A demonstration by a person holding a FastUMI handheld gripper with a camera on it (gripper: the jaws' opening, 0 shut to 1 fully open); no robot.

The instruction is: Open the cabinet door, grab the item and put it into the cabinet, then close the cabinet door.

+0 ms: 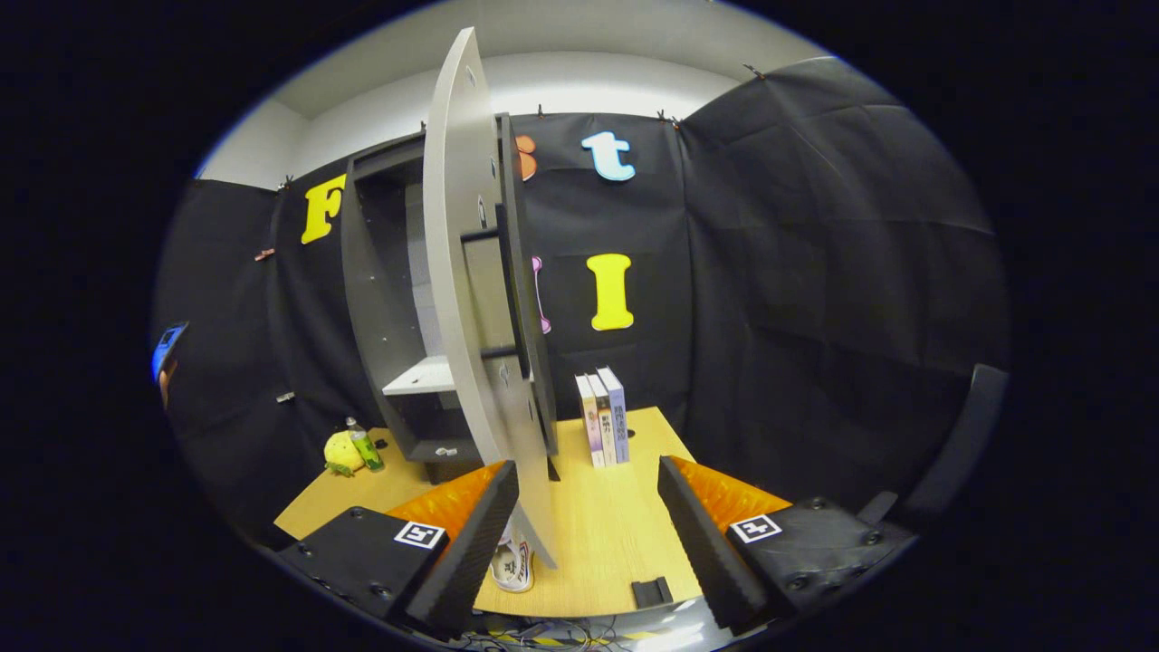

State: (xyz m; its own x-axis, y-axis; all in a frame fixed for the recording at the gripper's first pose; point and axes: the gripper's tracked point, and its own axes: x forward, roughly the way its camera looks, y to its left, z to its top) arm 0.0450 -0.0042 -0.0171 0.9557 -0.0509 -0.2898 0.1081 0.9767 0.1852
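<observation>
The tool (pixel 587 534) is spread wide, nothing pinched between its fingers. The cabinet door (pixel 466 290) is swung open edge-on, its lower corner dropping between the fingers, close by the left one; whether they touch, I can't tell. Beyond stands the cabinet (pixel 385 299), shelf showing inside. A small bottle (pixel 365 445) and a yellow plush toy (pixel 341 453) sit on the tabletop (pixel 616 534) left of the cabinet. Three books (pixel 603 417) stand upright to the right.
</observation>
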